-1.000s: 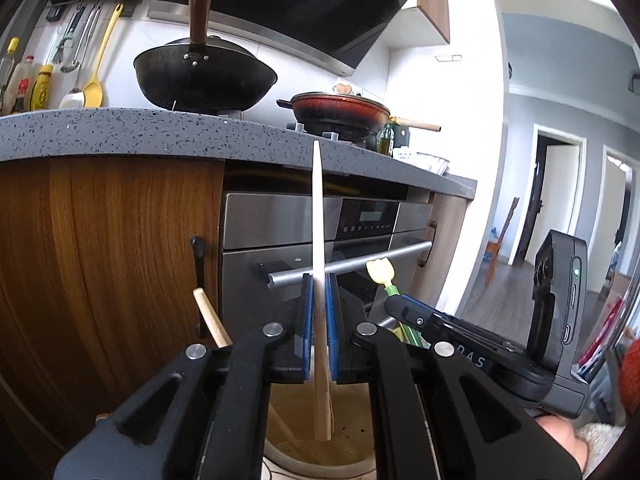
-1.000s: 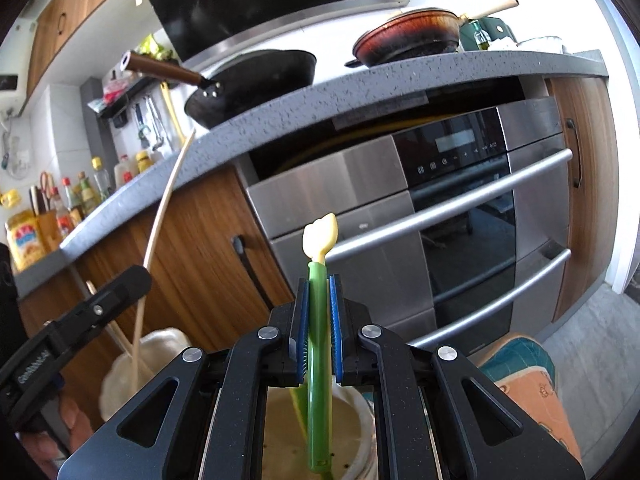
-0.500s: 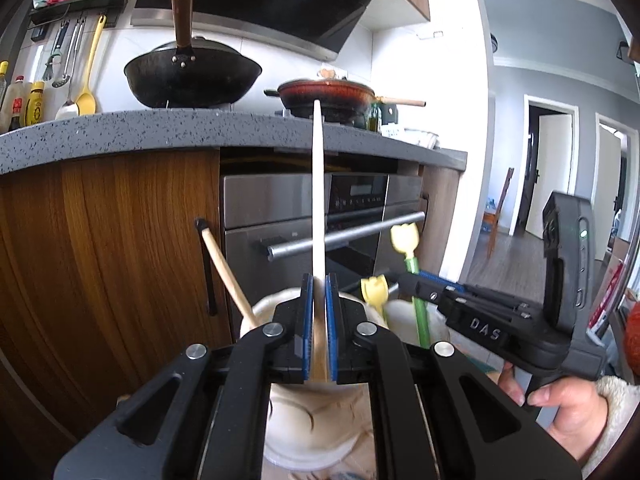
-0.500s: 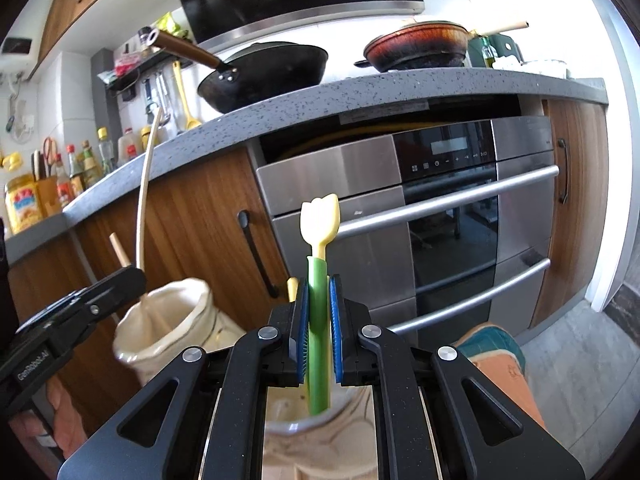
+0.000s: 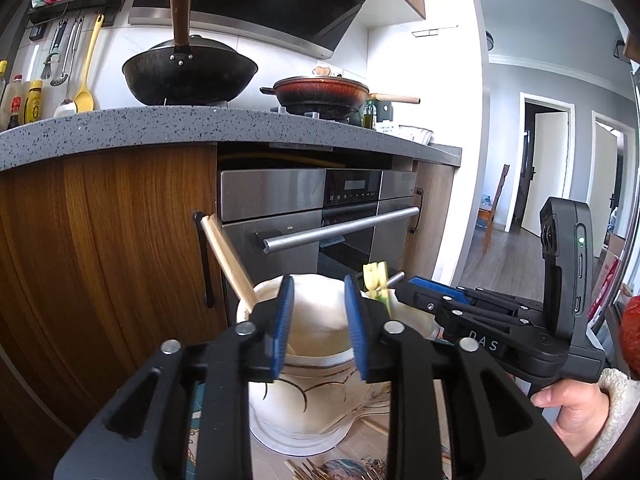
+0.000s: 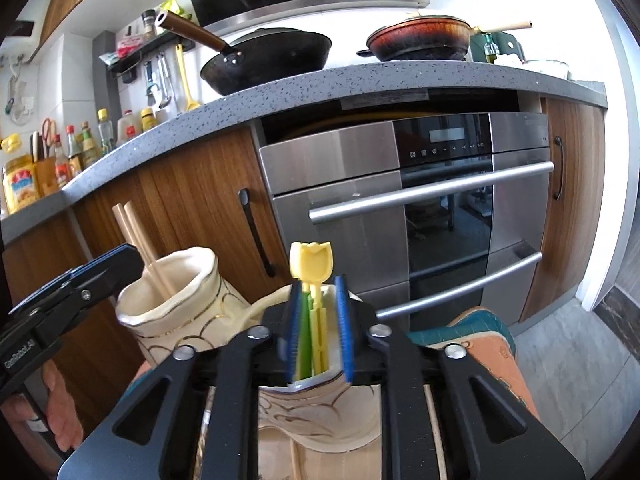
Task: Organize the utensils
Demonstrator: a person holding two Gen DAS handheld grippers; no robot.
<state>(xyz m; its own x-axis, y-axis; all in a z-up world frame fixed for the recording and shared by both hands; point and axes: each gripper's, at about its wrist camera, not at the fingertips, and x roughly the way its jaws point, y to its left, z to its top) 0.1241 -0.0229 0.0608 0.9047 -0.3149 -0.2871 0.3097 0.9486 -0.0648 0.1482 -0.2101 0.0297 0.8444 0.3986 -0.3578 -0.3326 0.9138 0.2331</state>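
Observation:
Two cream ceramic holders stand side by side on a low surface. My left gripper [image 5: 319, 328] is open and empty above the left holder [image 5: 308, 392], which holds wooden chopsticks [image 5: 228, 258] leaning left. My right gripper [image 6: 319, 330] is open above the right holder [image 6: 320, 412]. Yellow and green tulip-topped utensils [image 6: 312, 280] stand in that holder between the jaws, free of the pads. The left holder [image 6: 176, 300] and its chopsticks [image 6: 140, 248] also show in the right wrist view. The right gripper [image 5: 440, 300] shows at right in the left wrist view.
Wooden cabinets [image 5: 104, 248] and a steel oven [image 6: 400, 208] stand close behind. A grey counter [image 5: 160, 128] above carries a black wok [image 5: 188, 76] and a red pan [image 5: 320, 94]. More utensils [image 5: 320, 470] lie at the front. A padded stool [image 6: 484, 340] is at right.
Both grippers have opened. The left one let the long wooden chopstick drop into the left holder; the right one let the green utensil go into the right holder. Both grippers have drawn back.

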